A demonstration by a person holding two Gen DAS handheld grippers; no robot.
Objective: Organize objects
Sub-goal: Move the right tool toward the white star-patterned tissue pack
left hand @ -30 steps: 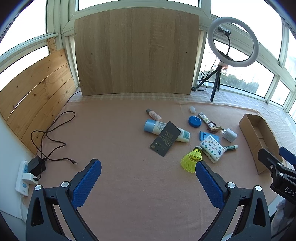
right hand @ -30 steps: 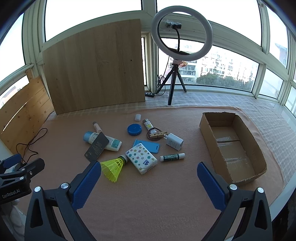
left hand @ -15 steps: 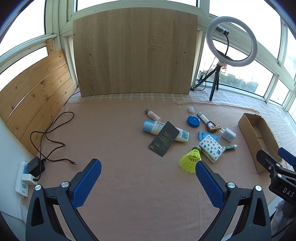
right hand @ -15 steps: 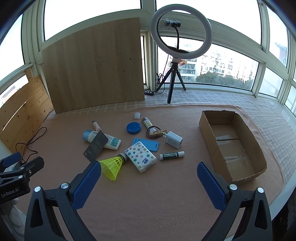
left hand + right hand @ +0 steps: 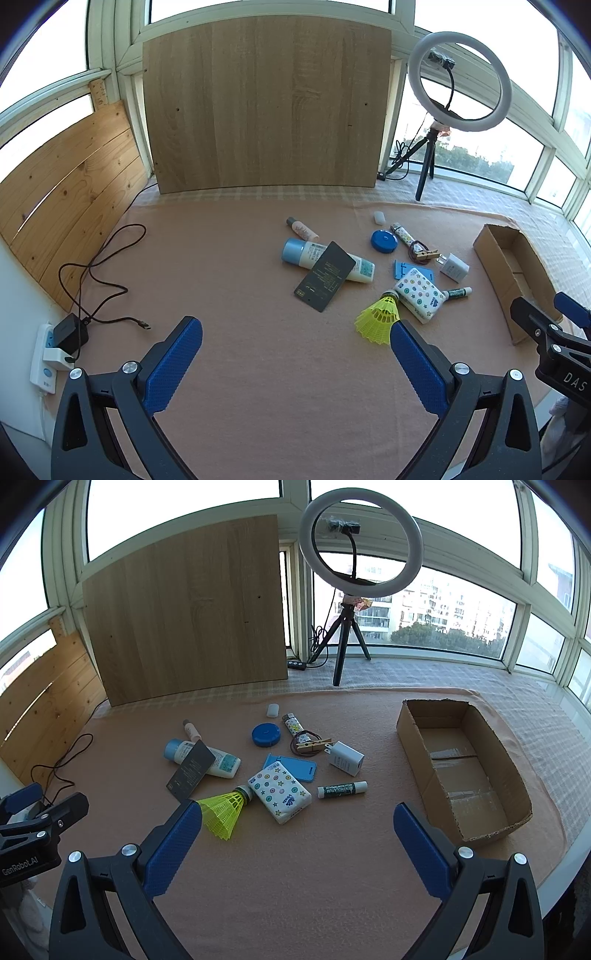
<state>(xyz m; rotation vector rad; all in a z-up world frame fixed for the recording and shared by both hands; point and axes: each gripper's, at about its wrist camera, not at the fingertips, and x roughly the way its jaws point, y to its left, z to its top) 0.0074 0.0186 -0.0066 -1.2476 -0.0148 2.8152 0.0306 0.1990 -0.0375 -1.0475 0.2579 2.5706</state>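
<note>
Small objects lie scattered on the pink cloth: a yellow shuttlecock (image 5: 223, 814), a star-patterned tissue pack (image 5: 279, 789), a lip balm stick (image 5: 342, 789), a white charger (image 5: 345, 758), a blue phone stand (image 5: 293, 766), a blue round tin (image 5: 265, 734), a white lotion bottle (image 5: 205, 757) under a black card (image 5: 190, 771). An empty cardboard box (image 5: 461, 768) stands to the right. My right gripper (image 5: 297, 819) is open and empty, held near the shuttlecock and tissue pack. My left gripper (image 5: 295, 332) is open and empty, left of the pile; the shuttlecock (image 5: 378, 319) sits by its right finger.
A ring light on a tripod (image 5: 351, 602) and a wooden board (image 5: 184, 620) stand at the back. A black cable (image 5: 99, 266) and power strip (image 5: 48, 354) lie at the left by wooden slats. The table's edge runs close on the right (image 5: 561, 853).
Both grippers have crept slightly forward toward the pile; the objects sit a little lower in both views. Both stay open and empty.
</note>
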